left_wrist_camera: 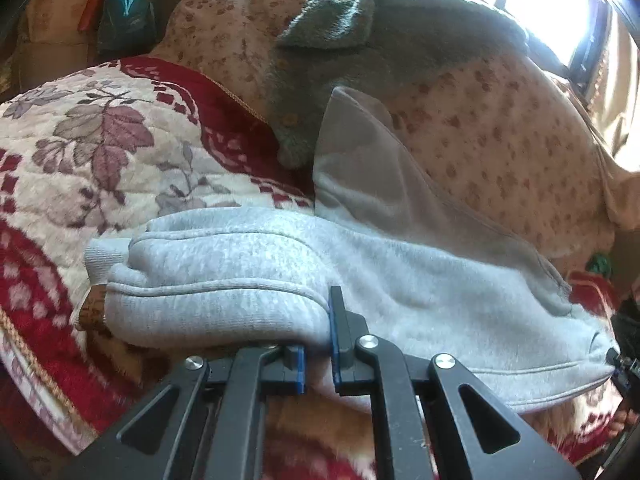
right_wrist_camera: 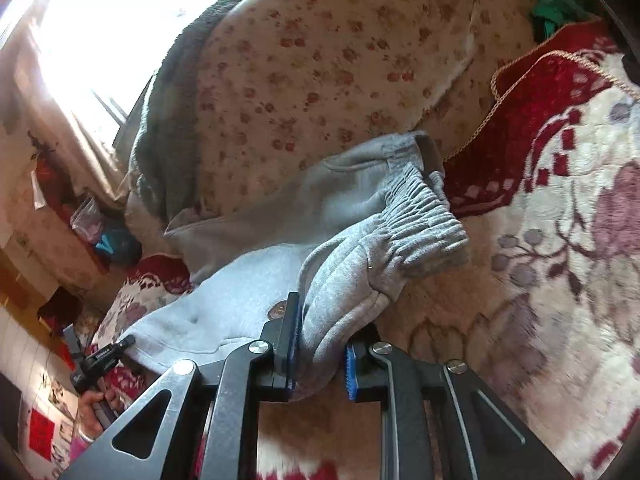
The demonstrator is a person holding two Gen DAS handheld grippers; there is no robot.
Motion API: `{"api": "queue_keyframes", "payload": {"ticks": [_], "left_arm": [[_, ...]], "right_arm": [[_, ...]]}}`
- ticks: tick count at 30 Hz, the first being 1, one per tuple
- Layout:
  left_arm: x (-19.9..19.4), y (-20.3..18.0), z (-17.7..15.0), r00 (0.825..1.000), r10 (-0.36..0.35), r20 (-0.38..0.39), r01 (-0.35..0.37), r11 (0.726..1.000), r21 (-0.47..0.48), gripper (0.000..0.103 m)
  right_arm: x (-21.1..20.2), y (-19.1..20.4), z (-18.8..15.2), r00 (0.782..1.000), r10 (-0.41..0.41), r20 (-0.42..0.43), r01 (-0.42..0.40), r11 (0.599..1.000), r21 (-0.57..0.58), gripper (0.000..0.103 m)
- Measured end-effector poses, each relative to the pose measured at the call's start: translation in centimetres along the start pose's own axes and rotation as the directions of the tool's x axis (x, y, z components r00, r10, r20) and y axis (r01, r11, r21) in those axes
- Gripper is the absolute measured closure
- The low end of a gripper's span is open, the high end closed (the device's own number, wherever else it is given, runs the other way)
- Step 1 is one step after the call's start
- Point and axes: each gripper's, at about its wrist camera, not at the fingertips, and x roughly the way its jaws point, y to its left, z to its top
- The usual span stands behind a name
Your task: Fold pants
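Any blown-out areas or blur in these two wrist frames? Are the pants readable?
Left wrist: window blown out top right; fisheye bends the edges; blanket smeared near the lower rim; grey pants sharp. Right wrist: window blown out top left, washing out the curtain beside it; lower-right blanket motion-blurred; pants' waistband ribbing crisp.
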Motion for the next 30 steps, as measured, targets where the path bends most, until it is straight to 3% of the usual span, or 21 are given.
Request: {"api": "queue_keyframes", "payload": {"ticks": [7, 12, 13, 14, 15, 17, 18, 19, 24, 30], "left_arm": [[-1.9, 0.4, -3.5, 1.0, -0.002, -0.016, 0.002, 1.0, 0.002, 0.094], [-1.3, 1.3, -5.0, 0.999, 0.023, -0.032, -0.024, 0.999, -0.031, 0.093], [-1.3, 1.3, -5.1, 0.999, 0.03, -0.029, -0.031, 0.999, -0.03, 0.09], [-1.3, 1.4, -5.2, 0.999, 0.044, -0.023, -0.044, 0.999, -0.029, 0.078], [-1.4, 1.4, -5.2, 0.999, 0.051, -0.018, -0.052, 0.998, -0.03, 0.058], [-1.9, 1.8, -5.1, 0.998, 0.061, 0.013, -0.06, 0.997, -0.051, 0.037], [-2.1, 2.0, -5.0, 0.998, 0.054, 0.026, -0.052, 0.997, -0.062, 0.037], [-2.3, 2.3, -4.9, 0.998, 0.049, 0.034, -0.046, 0.996, -0.072, 0.036], [-2.1, 3.3, -3.9, 0.996, 0.082, 0.031, -0.079, 0.992, -0.1, 0.032], [-1.2, 5.2, -2.2, 0.992, 0.108, 0.061, -0.096, 0.98, -0.173, 0.025]], "right_arm": [[-3.8, -1.7, -3.9, 0.999, -0.018, -0.046, 0.018, 1.0, 0.009, 0.085], [-2.1, -3.5, -6.0, 0.988, -0.099, -0.115, 0.102, 0.995, 0.019, 0.083], [-1.7, -3.9, -6.1, 0.986, -0.111, -0.126, 0.115, 0.993, 0.026, 0.08], [-1.5, -4.3, -6.1, 0.983, -0.123, -0.137, 0.131, 0.99, 0.047, 0.079], [-1.5, -4.8, -6.1, 0.981, -0.135, -0.142, 0.147, 0.986, 0.078, 0.075], [-1.5, -5.2, -5.8, 0.973, -0.178, -0.15, 0.192, 0.977, 0.09, 0.055], [-1.9, -5.3, -5.6, 0.966, -0.215, -0.141, 0.227, 0.971, 0.08, 0.039], [-2.4, -5.2, -5.3, 0.964, -0.237, -0.123, 0.247, 0.966, 0.071, 0.031], [-4.7, -4.3, -3.1, 0.959, -0.28, -0.043, 0.282, 0.959, 0.033, 0.031], [-2.8, -1.7, -1.7, 0.978, -0.204, -0.041, 0.204, 0.979, 0.0, 0.028]]}}
